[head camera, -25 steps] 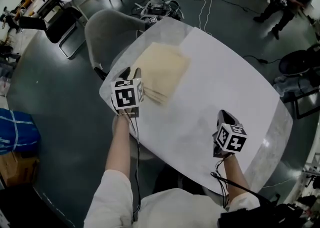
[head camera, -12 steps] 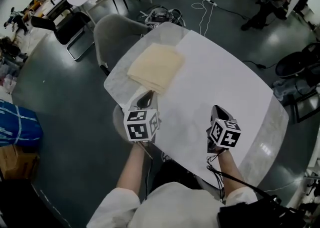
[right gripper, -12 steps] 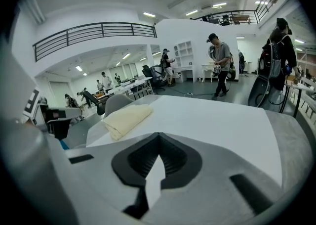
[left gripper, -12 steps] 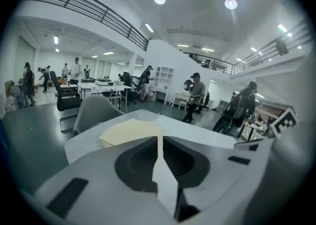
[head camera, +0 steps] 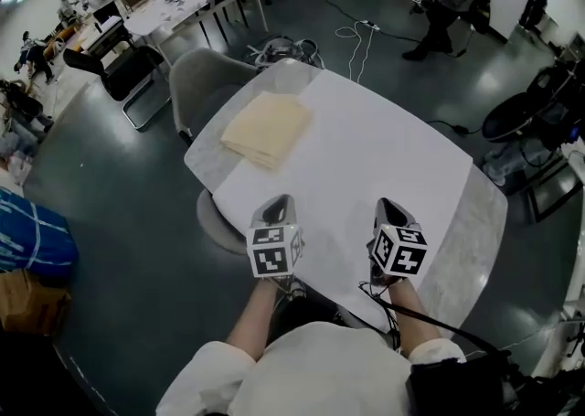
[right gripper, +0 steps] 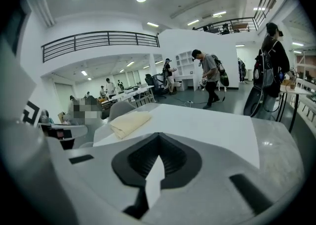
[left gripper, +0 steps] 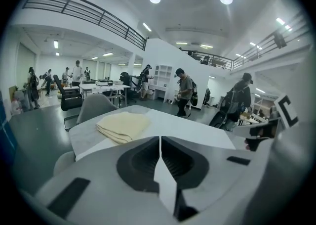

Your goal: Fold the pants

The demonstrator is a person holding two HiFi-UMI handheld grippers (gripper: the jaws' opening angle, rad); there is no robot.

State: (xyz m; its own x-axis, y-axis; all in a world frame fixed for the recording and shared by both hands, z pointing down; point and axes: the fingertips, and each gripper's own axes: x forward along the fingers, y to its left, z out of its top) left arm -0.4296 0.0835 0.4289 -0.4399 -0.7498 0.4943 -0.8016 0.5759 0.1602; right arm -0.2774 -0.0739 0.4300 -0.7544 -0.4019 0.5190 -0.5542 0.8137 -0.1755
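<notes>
Pants (head camera: 267, 129) lie folded by the far-left edge of the table (head camera: 384, 167); left gripper (head camera: 277, 208) just closed empty, right gripper (head camera: 388, 211) pressed together.

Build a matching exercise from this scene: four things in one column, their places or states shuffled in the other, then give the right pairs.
1. folded cream fabric pants
2. right claw
3. grey padded chair
4. white rectangular sheet

A. standing on the floor beside the round grey table
B. spread flat over the tabletop
C. shut, nothing between its jaws
D. lying near the tabletop's far left edge

Pairs: 1-D, 2-C, 3-A, 4-B
</notes>
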